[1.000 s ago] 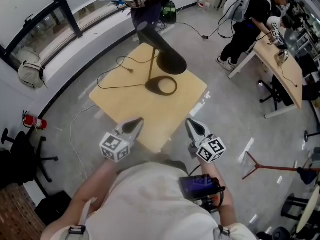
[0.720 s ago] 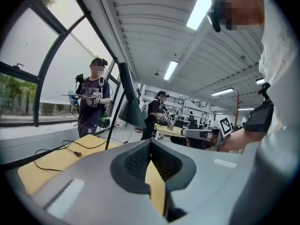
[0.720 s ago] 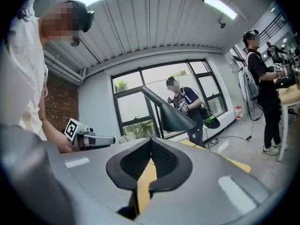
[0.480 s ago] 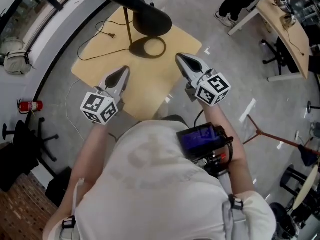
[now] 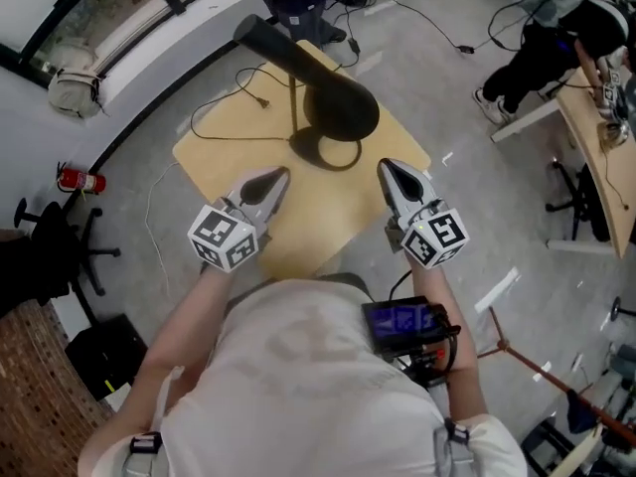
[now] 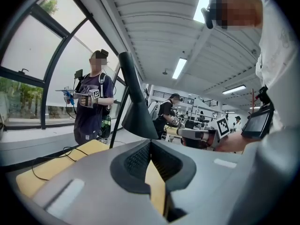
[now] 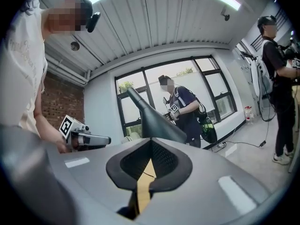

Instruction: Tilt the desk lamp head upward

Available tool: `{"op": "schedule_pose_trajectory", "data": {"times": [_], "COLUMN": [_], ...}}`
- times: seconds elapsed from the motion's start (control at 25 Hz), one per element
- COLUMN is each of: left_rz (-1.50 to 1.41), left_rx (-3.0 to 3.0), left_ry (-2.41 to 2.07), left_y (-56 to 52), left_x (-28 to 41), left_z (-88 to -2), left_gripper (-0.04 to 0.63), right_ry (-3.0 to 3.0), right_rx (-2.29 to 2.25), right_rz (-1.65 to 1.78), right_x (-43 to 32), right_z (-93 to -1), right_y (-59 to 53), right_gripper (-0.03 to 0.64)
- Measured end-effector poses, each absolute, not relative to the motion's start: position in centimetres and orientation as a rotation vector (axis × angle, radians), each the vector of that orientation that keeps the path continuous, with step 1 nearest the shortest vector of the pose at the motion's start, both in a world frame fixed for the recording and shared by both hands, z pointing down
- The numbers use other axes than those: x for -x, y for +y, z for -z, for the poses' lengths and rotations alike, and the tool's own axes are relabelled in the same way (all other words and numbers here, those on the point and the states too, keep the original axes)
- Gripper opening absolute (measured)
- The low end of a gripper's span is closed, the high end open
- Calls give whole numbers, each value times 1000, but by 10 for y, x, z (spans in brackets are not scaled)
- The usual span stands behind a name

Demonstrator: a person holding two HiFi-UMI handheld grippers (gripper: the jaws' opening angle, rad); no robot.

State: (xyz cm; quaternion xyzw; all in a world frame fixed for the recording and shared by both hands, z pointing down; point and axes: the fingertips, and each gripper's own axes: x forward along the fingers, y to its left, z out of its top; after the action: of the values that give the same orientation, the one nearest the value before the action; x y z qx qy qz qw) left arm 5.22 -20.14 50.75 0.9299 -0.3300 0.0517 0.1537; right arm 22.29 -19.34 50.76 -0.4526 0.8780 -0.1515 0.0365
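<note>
- Lamp (image 5: 320, 95): black, standing on the far half of the table (image 5: 224, 162).
- Lamp head (image 5: 341, 107): a dark cone, wide mouth facing down at the tabletop, narrow end running up and away to the left. In the head view it overlaps the base (image 5: 320, 155), a dark ring flat on the table. A thin stem (image 5: 295, 107) rises from that ring.
- Cable (image 5: 221, 135): black, trailing from the base across the left of the tabletop, with another run off the far edge.
- Left gripper (image 5: 275, 176): jaws fully together, nothing between them. It is held over the near-left part of the table, pointing at the lamp, clear of it.
- Right gripper (image 5: 388, 169): jaws likewise closed on nothing. It is held over the near-right part of the table, tip near the lamp head but not touching.
- Each gripper view shows the lamp head straight ahead above the closed jaws, with the other gripper off to one side.
- Table: square, pale wood top, set on a grey floor.
- Screen unit (image 5: 402, 319): lit, at the operator's waist on the right.
- Surroundings: extinguisher (image 5: 78, 180) on the floor at left; a bystander (image 7: 183, 108) beyond the table by the windows, holding grippers of the same kind; another person (image 5: 542, 28) at a desk at far right.
</note>
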Motion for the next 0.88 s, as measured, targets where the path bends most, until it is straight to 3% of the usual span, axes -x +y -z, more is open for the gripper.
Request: {"op": "schedule_pose_trajectory", "data": {"times": [0.88], "left_rz": [-145], "left_rx": [-2765], "left_ry": [-935], "left_y": [-260], "left_x": [-16], "left_z": [-468], "left_gripper": [2], "right_ry": [2549], "right_rx": [1552], "right_rz": [493], "right_x": [-228], "right_z": [-521], "right_y": [-236], "right_gripper": [12]}}
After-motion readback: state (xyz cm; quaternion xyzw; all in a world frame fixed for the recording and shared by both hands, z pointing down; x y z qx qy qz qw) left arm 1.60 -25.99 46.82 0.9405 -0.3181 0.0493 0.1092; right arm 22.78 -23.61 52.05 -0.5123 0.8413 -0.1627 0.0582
